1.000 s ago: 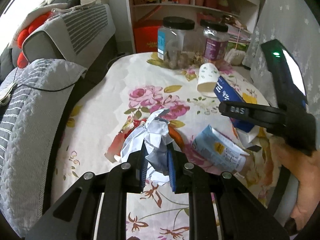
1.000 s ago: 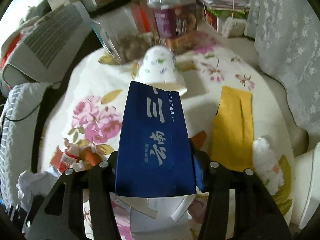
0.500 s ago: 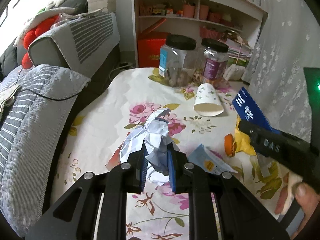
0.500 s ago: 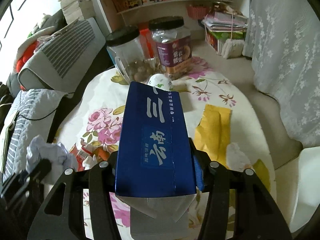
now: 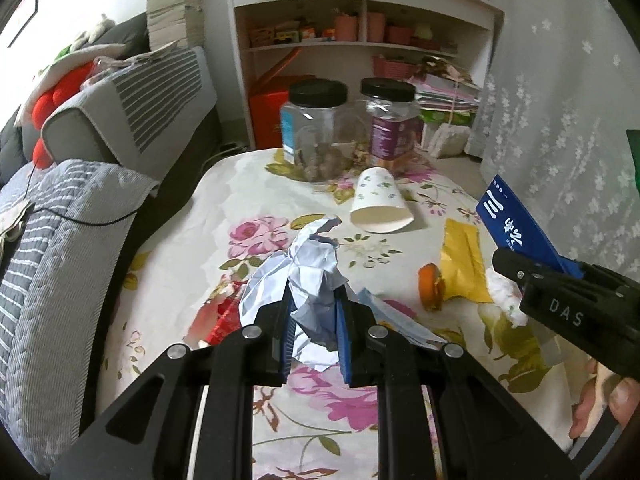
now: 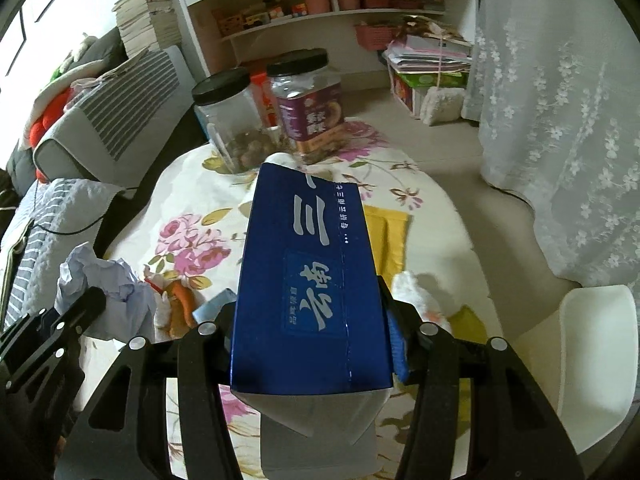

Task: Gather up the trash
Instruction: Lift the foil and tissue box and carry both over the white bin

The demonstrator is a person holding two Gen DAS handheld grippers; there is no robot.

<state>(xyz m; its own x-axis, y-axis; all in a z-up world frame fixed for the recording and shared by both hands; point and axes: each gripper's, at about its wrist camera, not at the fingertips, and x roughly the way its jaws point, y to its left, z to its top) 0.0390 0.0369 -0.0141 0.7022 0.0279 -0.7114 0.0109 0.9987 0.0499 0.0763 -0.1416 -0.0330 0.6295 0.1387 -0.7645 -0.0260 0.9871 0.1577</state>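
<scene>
Floral-clothed table (image 5: 188, 240): both loads lifted clear since a second ago.
Left gripper (image 5: 313, 330) is clamped on crumpled paper (image 5: 308, 280); right gripper (image 6: 310, 330), half-spread, pinches blue carton (image 6: 308, 280); paper cup (image 5: 380, 204) is left uncollected.

right gripper (image 6: 312, 344) | clamped on blue box (image 6: 308, 280) | above floral table (image 6: 192, 208)

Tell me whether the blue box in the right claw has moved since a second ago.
Yes. The blue box rose and pulled back from the paper cup, which now peeks just past its far edge.
</scene>
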